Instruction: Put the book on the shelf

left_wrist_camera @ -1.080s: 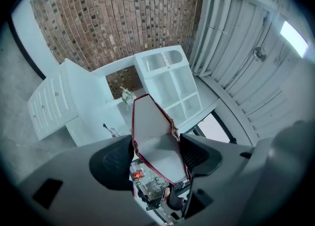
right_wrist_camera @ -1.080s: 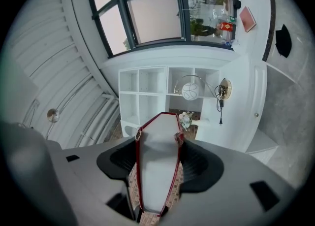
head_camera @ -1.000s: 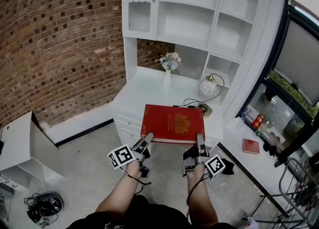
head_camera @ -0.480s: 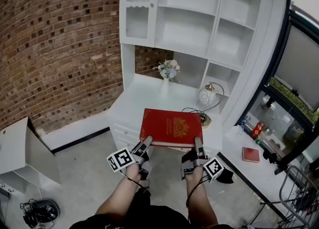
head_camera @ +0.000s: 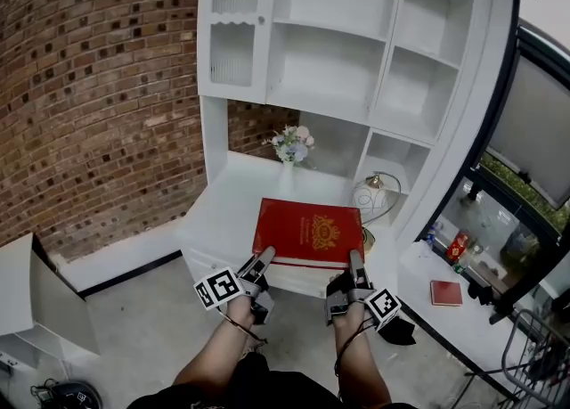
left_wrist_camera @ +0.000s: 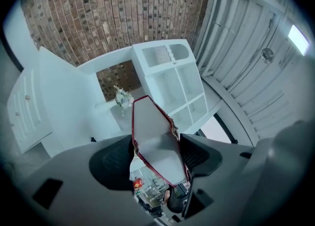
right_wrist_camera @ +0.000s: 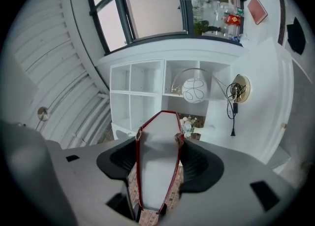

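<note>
Red book (head_camera: 310,233) clamped in both my claws, before the white shelf unit (head_camera: 338,51).

Head view: my left claw (head_camera: 264,258) and right claw (head_camera: 356,262) each bite the book's near edge, holding it flat above the desk (head_camera: 227,207). Left gripper view: pale page edge pinched between my pads, flower vase (left_wrist_camera: 123,97) beyond. Right gripper view: same clamp, plus a globe lamp (right_wrist_camera: 195,90) the left one misses.

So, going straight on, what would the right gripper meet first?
Likely the white shelf unit, near the flowers and lamp, with the right gripper's red book arriving first; depth unclear.
</note>
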Demonstrator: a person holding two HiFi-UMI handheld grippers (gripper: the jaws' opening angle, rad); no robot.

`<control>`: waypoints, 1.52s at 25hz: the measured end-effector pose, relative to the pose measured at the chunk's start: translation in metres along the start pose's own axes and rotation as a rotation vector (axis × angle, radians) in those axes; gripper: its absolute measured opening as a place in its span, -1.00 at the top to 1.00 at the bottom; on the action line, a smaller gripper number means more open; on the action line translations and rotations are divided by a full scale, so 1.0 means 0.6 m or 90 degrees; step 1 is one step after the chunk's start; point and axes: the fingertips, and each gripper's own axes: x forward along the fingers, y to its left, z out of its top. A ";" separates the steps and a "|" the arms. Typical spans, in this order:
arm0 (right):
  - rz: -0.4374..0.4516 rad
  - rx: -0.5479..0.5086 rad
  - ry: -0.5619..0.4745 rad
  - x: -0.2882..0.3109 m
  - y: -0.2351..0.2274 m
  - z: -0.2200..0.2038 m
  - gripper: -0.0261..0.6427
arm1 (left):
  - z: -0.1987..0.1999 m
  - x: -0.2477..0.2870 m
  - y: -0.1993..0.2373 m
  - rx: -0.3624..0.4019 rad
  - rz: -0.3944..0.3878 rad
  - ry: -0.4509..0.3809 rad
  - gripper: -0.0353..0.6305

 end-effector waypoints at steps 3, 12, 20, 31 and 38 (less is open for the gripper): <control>-0.002 0.008 -0.003 0.064 -0.007 -0.001 0.10 | 0.042 0.051 0.021 -0.006 -0.005 0.005 -0.02; -0.003 -0.001 -0.008 0.250 -0.022 0.002 0.10 | 0.166 0.183 0.081 -0.011 -0.015 0.011 -0.02; -0.002 -0.008 -0.027 0.392 -0.045 0.004 0.09 | 0.261 0.289 0.135 -0.008 -0.023 0.025 -0.02; -0.001 -0.017 -0.037 0.475 -0.052 0.045 0.10 | 0.293 0.383 0.153 -0.014 -0.038 0.030 -0.02; 0.020 -0.031 -0.038 0.502 -0.031 0.069 0.10 | 0.303 0.418 0.138 -0.011 -0.057 0.024 -0.02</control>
